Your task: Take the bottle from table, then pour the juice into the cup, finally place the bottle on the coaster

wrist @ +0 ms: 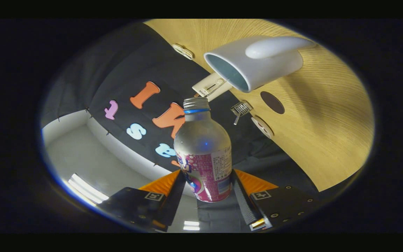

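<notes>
Bottle (pixel 203 154) sits between the two fingers, its lower labelled body pinched from both sides by the gripper (pixel 208 187), neck and threaded mouth reaching out ahead. Beyond the mouth, just apart from it, is the open white cup (pixel 257 63) on the wooden table (pixel 327 133). The whole view is rolled hard sideways, the gripper tilted.

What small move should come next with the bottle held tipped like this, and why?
Probably ease the bottle forward and tip it a little more, so its neck comes over the cup. The gripper is shut on the bottle, both fingers pressing its sides. The bottle's neck points toward the cup's open mouth but sits short of it, and no juice is seen flowing.
</notes>
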Available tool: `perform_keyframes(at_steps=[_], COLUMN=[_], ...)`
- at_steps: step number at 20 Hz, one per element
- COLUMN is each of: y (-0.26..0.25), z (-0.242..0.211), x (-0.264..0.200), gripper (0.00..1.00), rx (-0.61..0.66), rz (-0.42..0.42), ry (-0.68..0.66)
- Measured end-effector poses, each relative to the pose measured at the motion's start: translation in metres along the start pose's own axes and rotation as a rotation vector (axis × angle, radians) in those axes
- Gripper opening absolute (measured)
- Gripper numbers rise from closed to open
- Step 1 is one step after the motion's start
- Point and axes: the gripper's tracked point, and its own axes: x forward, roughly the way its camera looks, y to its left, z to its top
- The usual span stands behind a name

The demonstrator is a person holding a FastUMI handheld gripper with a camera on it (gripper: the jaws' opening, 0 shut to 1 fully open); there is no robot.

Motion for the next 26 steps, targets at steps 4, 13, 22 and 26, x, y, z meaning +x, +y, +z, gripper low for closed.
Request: perform_keyframes(at_steps=[4, 13, 22, 26], y=[0.006, -0.013, -0.048, -0.047], z=[-0.002, -0.004, 0.017, 0.028], x=[-0.001, 0.001, 0.0, -0.003], gripper=[0.75, 0.75, 0.75, 0.75], rx=[0.021, -0.024, -0.28, -0.49], rz=[0.018, -0.049, -0.181, -0.22], ry=[0.01, 0.04, -0.008, -0.036])
